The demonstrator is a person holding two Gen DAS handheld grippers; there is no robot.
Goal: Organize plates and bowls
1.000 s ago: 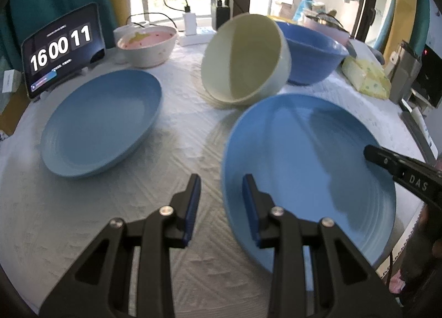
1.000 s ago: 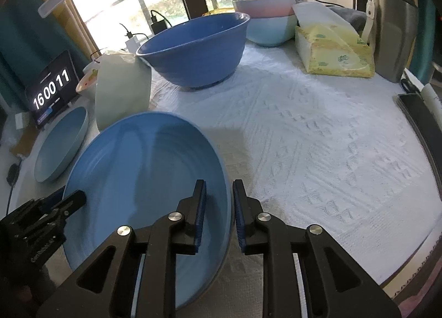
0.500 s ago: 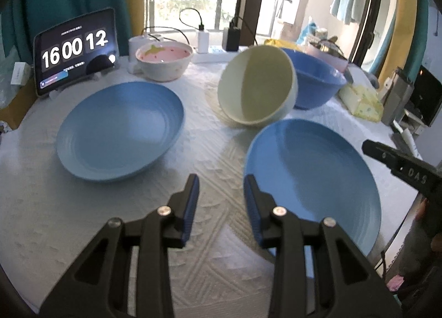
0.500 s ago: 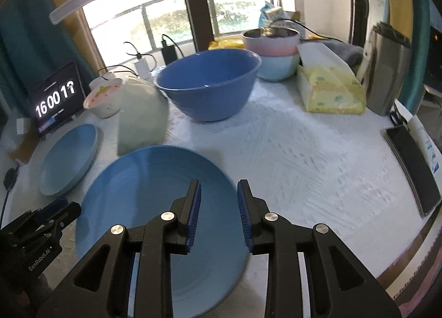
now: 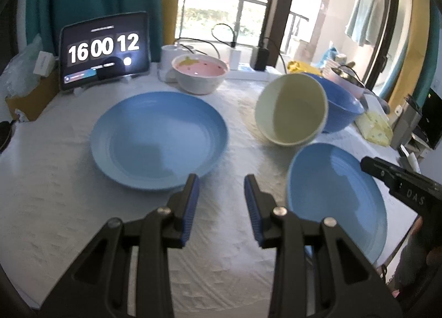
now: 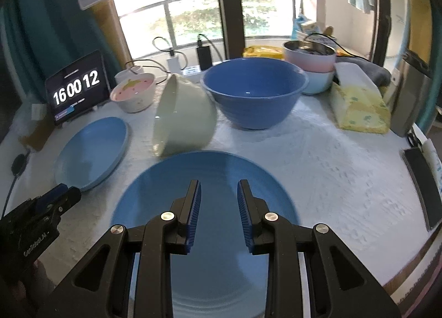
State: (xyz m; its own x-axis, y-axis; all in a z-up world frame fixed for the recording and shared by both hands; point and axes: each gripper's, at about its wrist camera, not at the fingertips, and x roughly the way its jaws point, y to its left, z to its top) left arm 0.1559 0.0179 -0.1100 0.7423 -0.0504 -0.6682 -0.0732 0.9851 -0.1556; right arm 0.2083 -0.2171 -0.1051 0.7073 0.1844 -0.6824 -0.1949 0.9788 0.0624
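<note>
We hold the left gripper (image 5: 219,193) tilted downward, its blue-padded jaws parted with nothing between them. Our right gripper (image 6: 218,199) points down at much the same slant, jaws likewise apart and empty (they opened a little within the last second, then held). In each wrist view the other gripper's black tip reaches in from the side.

white-clothed table (image 5: 55,180), plates (image 5: 158,138), bowls (image 6: 254,91)
</note>
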